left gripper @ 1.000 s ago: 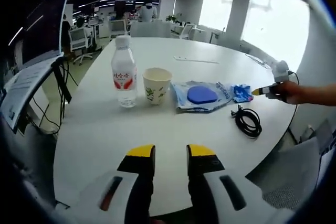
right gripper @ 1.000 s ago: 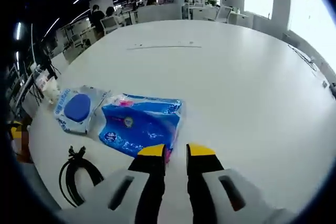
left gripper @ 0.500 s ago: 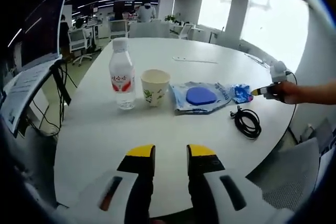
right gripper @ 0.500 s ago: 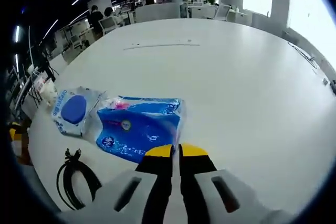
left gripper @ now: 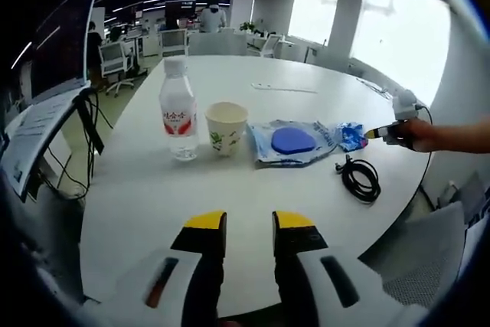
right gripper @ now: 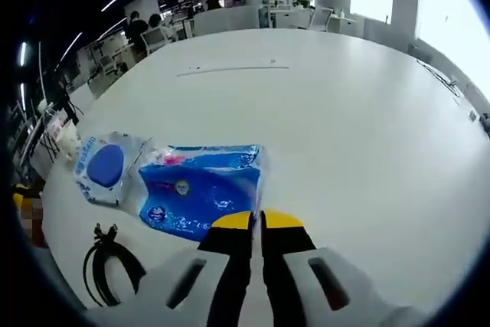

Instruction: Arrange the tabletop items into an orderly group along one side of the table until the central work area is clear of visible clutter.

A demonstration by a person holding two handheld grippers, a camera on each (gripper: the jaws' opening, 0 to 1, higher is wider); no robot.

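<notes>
A white round table (left gripper: pixel 153 189) carries a row of items. A water bottle (left gripper: pixel 178 112) with a red label stands beside a paper cup (left gripper: pixel 227 124). To their right lie a wipes packet with a blue lid (left gripper: pixel 295 141), a blue tissue pack (left gripper: pixel 352 135) and a coiled black cable (left gripper: pixel 361 176). My left gripper (left gripper: pixel 249 221) hovers open over the table's near edge, well short of the row. My right gripper (right gripper: pixel 256 220) is shut on the near edge of the blue tissue pack (right gripper: pixel 200 188). The wipes packet (right gripper: pixel 106 168) and the cable (right gripper: pixel 111 266) lie left of it.
A thin white strip (right gripper: pixel 230 69) lies far out on the table (right gripper: pixel 360 135). Office chairs (left gripper: pixel 119 59) and desks stand beyond the far rim. A monitor and papers (left gripper: pixel 38 112) sit left of the table. A person's hand (left gripper: pixel 436 135) holds the right gripper.
My right gripper has gone from open to shut at the blue tissue pack's near edge, and the right gripper view has shifted slightly. The left gripper has stayed open and nearly still.
</notes>
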